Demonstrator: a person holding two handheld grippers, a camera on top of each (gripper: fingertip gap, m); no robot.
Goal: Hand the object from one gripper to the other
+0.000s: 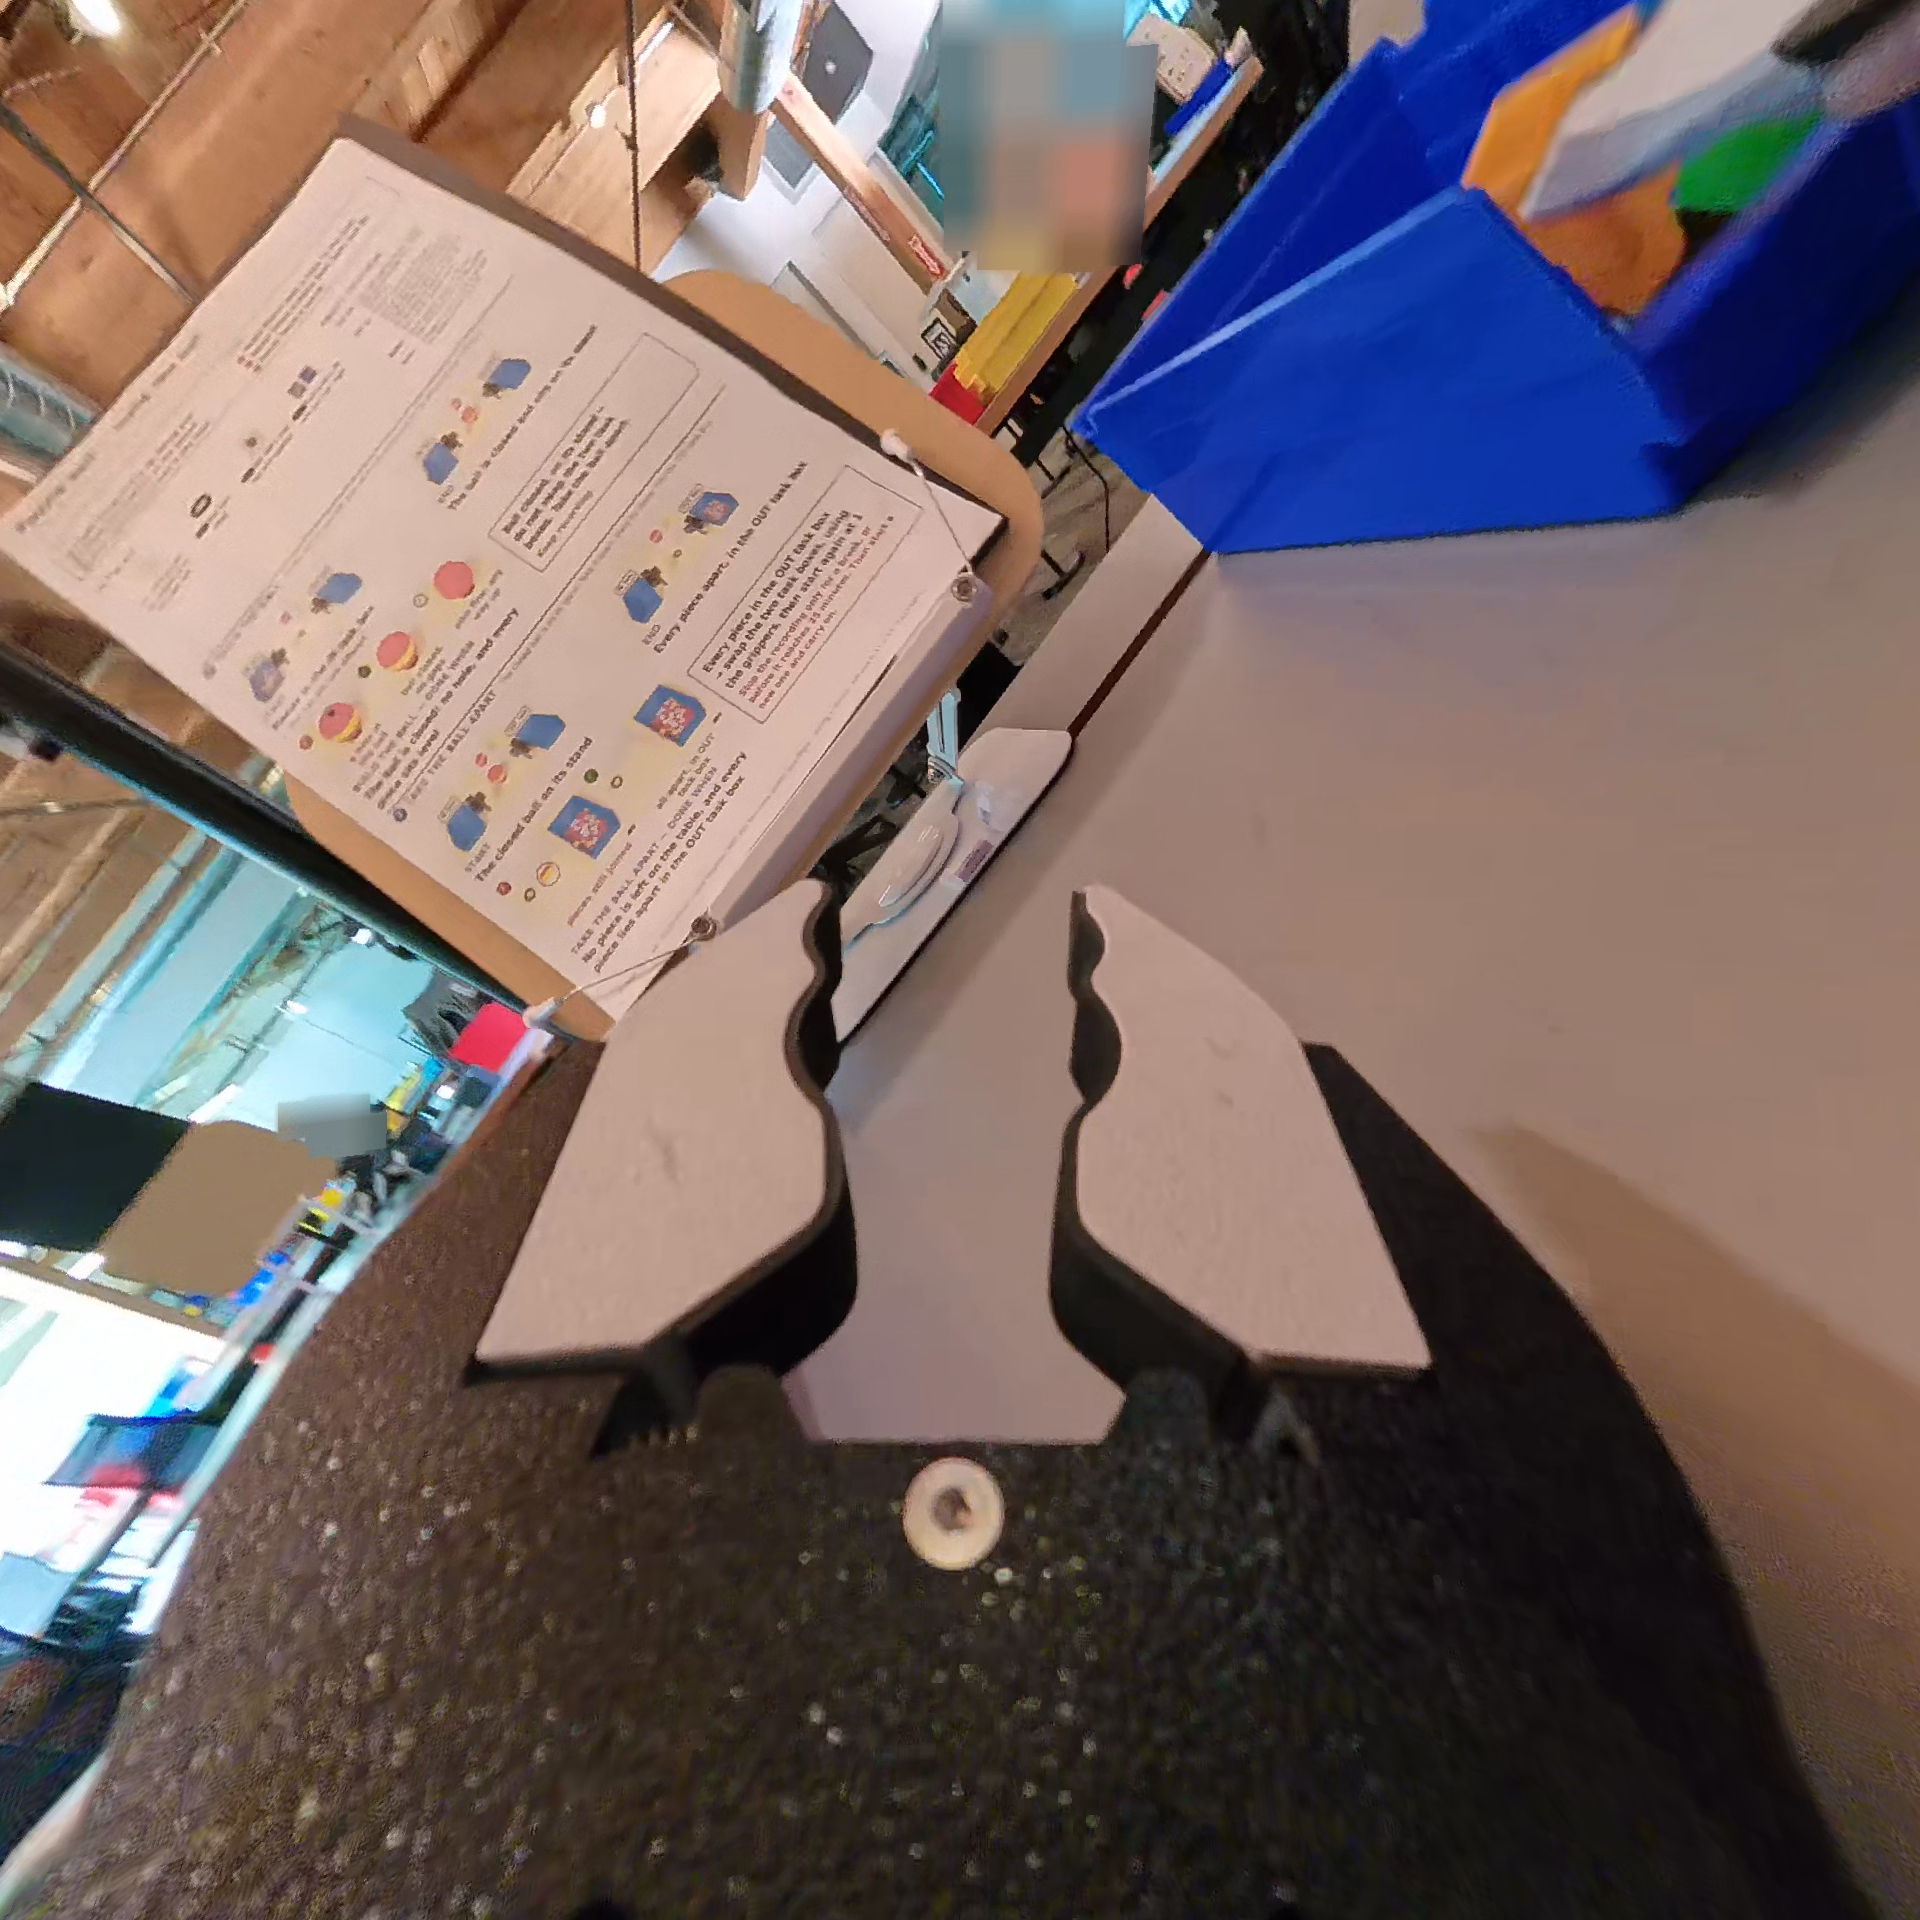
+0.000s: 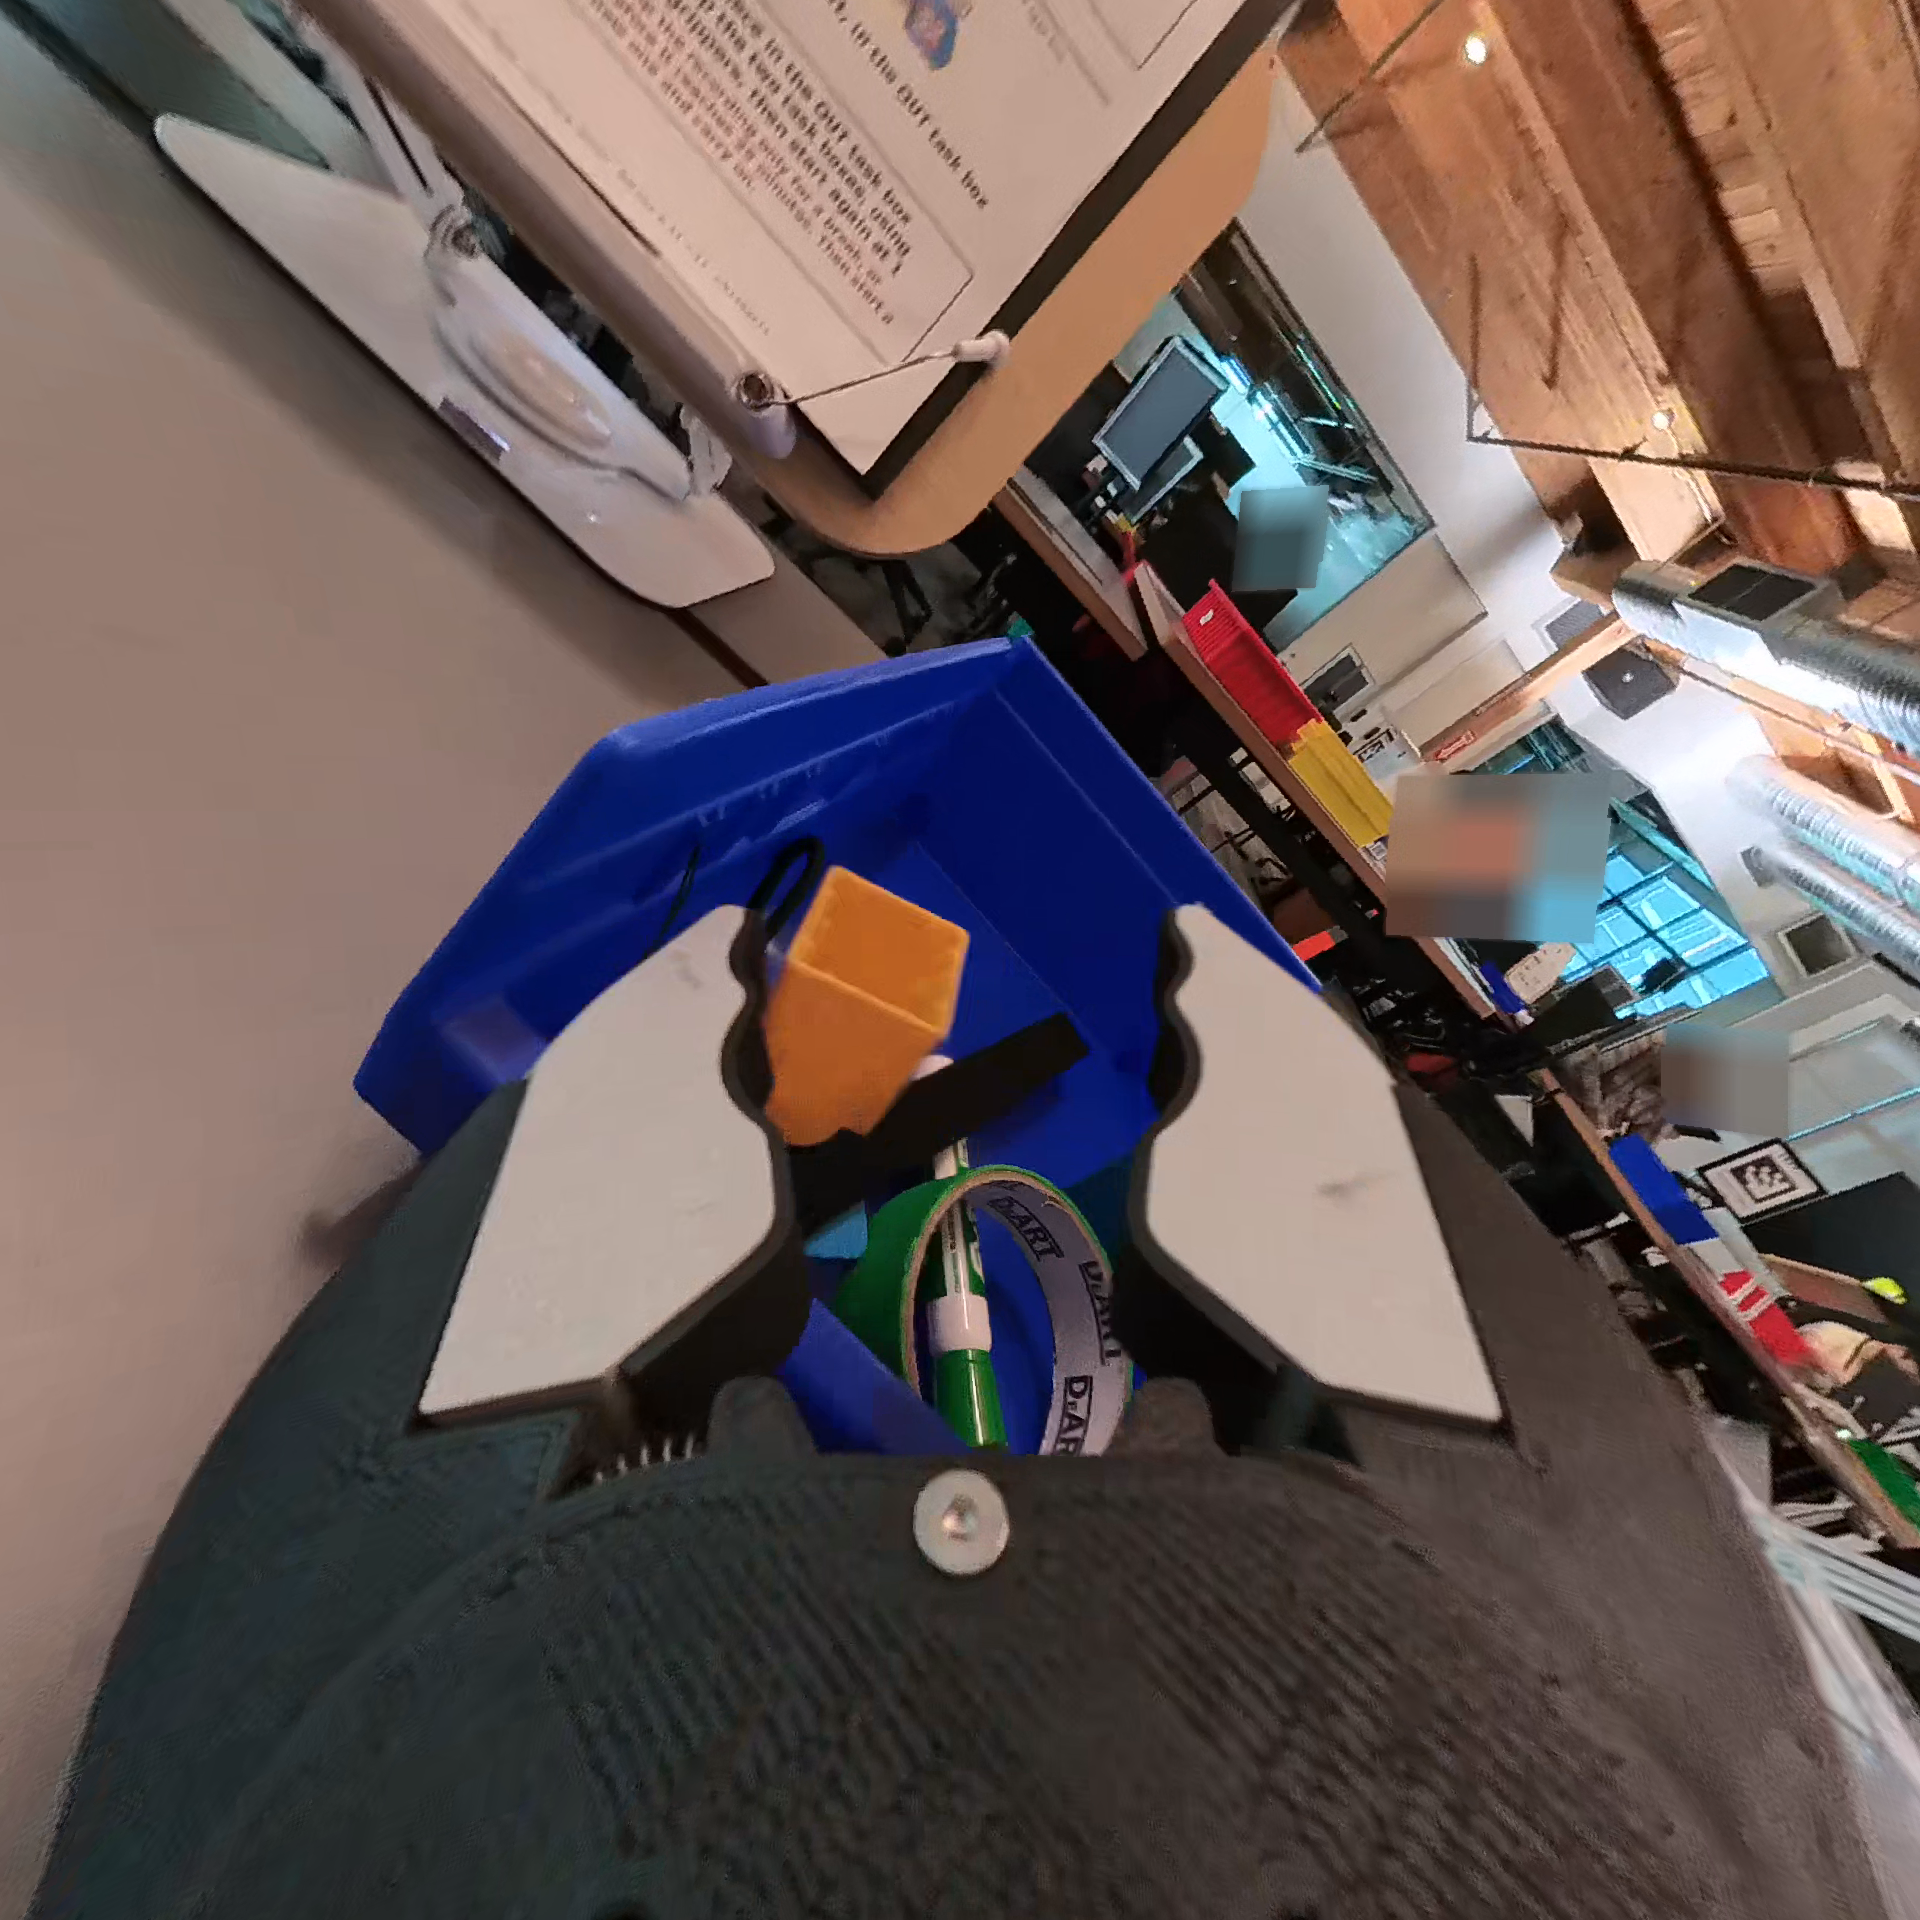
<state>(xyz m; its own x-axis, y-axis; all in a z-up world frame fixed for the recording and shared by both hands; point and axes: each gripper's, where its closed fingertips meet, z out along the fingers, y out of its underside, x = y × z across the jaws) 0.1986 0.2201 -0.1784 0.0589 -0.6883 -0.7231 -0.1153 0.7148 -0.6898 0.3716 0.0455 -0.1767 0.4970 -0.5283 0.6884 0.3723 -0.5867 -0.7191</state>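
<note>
The right gripper (image 2: 961, 956) hangs tilted over the blue bin (image 2: 727, 790), jaws spread, empty. In the bin: one orange cup (image 2: 862, 1013), one green tape roll (image 2: 987, 1288), one green marker (image 2: 961, 1361), perhaps more underneath. The left gripper (image 1: 951, 935), open and empty, points across the table (image 1: 1507, 831) beside the bin.

The bin (image 2: 935, 769) is a blue box whose near side lies behind the right gripper's fingers (image 2: 613, 1174). Inside it, the tape (image 2: 1081, 1309) and the pen (image 2: 961, 1371) are cut off below by the gripper body. Beside the bin, the sheet (image 2: 727, 125) runs off the top edge. In the left view, the bin's contents (image 1: 1621, 177) are blurred.
</note>
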